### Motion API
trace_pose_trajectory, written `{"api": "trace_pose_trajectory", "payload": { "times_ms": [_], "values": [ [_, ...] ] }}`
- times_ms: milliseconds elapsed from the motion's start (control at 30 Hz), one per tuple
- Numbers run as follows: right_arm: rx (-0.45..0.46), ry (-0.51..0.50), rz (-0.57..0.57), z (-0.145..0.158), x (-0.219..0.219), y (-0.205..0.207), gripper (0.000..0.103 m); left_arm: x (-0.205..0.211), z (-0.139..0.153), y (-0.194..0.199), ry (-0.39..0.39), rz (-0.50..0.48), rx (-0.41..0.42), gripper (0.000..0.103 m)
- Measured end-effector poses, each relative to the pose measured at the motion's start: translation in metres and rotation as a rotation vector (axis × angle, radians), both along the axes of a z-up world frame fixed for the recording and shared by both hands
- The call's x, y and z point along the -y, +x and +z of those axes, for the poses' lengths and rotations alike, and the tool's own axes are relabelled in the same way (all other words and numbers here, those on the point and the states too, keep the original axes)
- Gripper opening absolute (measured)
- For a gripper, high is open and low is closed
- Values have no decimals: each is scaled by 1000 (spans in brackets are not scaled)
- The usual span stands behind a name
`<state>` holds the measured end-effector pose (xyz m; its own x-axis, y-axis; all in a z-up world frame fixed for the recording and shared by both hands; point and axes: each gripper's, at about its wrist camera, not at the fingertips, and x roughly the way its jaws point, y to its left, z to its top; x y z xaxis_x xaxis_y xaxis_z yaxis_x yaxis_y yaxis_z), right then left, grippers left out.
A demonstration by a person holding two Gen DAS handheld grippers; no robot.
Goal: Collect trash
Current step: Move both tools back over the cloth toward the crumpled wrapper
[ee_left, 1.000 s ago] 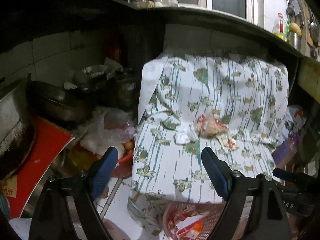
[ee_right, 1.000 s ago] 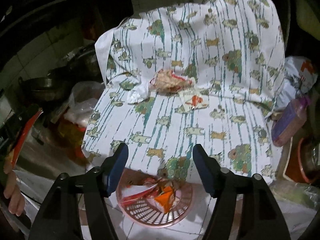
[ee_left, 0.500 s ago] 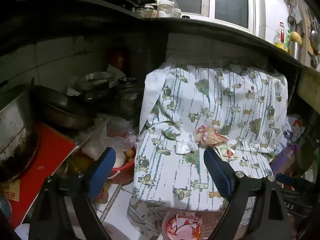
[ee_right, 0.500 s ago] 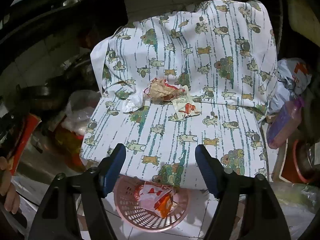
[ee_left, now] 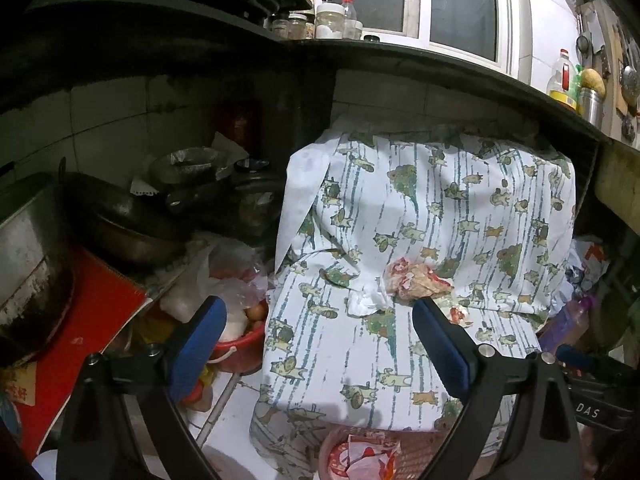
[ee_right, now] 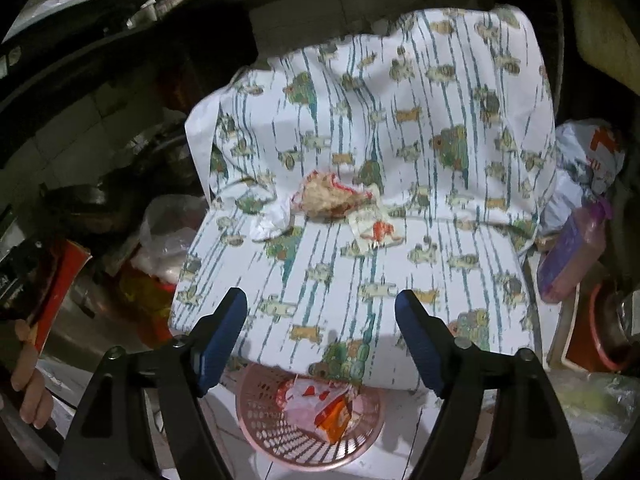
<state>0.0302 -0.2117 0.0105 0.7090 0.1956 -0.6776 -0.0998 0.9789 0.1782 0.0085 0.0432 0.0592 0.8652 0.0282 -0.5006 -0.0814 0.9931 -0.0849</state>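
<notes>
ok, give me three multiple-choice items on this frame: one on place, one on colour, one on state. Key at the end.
1. Where does the pink basket stand?
A. on the floor in front of the covered seat
B. on the seat
C. on the counter

2. What colour are the gripper pads?
A. red
B. blue
C. green

3. What state is the right gripper in?
A. shut on a wrapper
B. shut on the basket
C. open, holding nothing

Key: 1 A, the basket sits on the tiles below the seat's front edge. 2 B, both pads show blue in each wrist view. 3 C, the jaws have just been opening and nothing is between them; the crumpled wrapper lies far off at the back of the seat.
</notes>
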Motion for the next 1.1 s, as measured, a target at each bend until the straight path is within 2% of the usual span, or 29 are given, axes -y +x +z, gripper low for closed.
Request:
{"api": "trace_pose_trajectory", "payload": {
  "times_ms": [133,267,367,467,567,700,800,867,933,1033,1100],
  "values": [
    [45,-71,-24,5,-2,2,76,5,9,0,32,10,39,103],
    [44,-49,-28,7,0,4,77,10,22,-5,40,-11,101,103],
    [54,-70,-40,8,0,6,78,17,30,0,34,-51,102,103],
    [51,-93,-45,11,1,9,78,27,42,17,55,-111,61,103],
    [66,-87,-19,25,3,12,82,20,56,32,-31,-186,46,103],
    [126,-128,15,55,2,26,91,23,75,54,26,-185,72,103],
    [173,-162,24,80,0,48,95,22,82,70,28,-182,99,103],
    [208,-172,-8,94,3,65,98,20,81,82,35,-162,109,103],
    [232,-172,-41,103,7,82,100,19,72,95,80,-128,97,103],
    [225,-168,-61,105,13,107,100,18,46,113,135,-148,33,103],
    [208,-175,-86,100,17,124,100,14,31,132,150,-109,-15,103]
  ]
}}
